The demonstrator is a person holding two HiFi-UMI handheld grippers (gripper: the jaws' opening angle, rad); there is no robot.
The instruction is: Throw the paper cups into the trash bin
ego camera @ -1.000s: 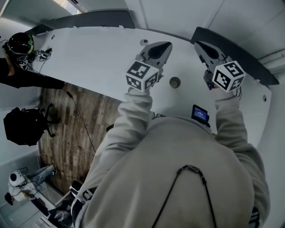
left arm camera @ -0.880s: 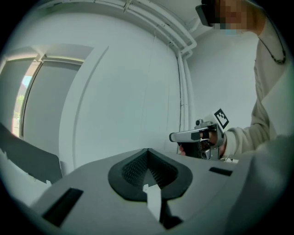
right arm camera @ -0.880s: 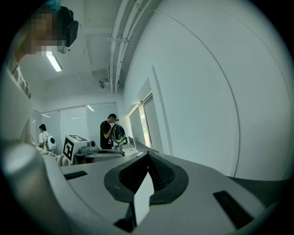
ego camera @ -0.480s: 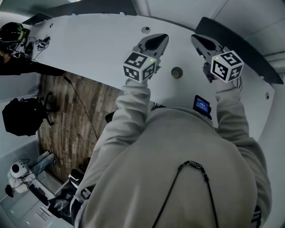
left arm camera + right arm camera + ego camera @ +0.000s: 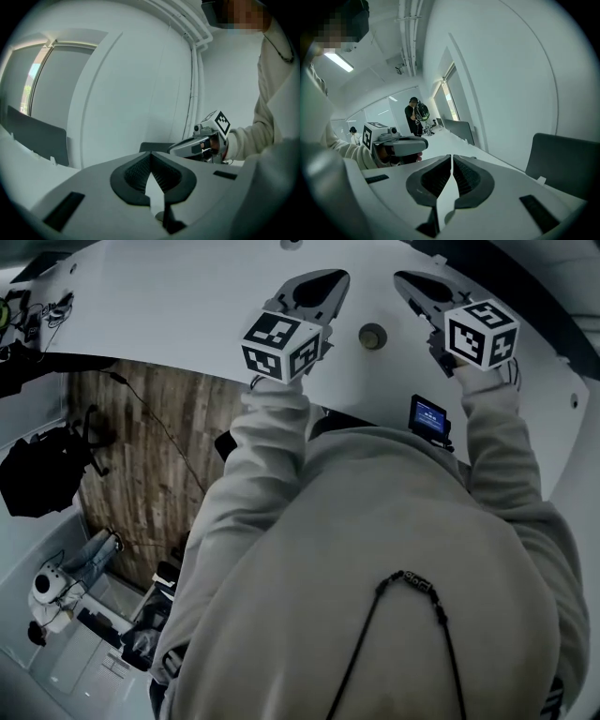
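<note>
No paper cup or trash bin shows clearly in any view. A small round thing (image 5: pixel 372 336) sits on the white table (image 5: pixel 187 306) between the two grippers; I cannot tell whether it is a cup. My left gripper (image 5: pixel 337 276) is held over the table, shut, with nothing between its pads (image 5: pixel 151 157). My right gripper (image 5: pixel 401 277) is level with it on the right, also shut and empty (image 5: pixel 452 157). Each gripper view shows the other gripper alongside: the right one (image 5: pixel 201 143), the left one (image 5: pixel 401 145).
A small device with a blue screen (image 5: pixel 427 416) lies at the table's near edge. Dark chair backs (image 5: pixel 562 159) (image 5: pixel 37 136) stand along the far side by the wall. Wooden floor (image 5: pixel 141 456) and a black chair (image 5: pixel 42 470) lie left. A person (image 5: pixel 414 117) stands far down the table.
The table and both grippers have slid toward the top of the head view. The grippers stay side by side, shut and empty.
</note>
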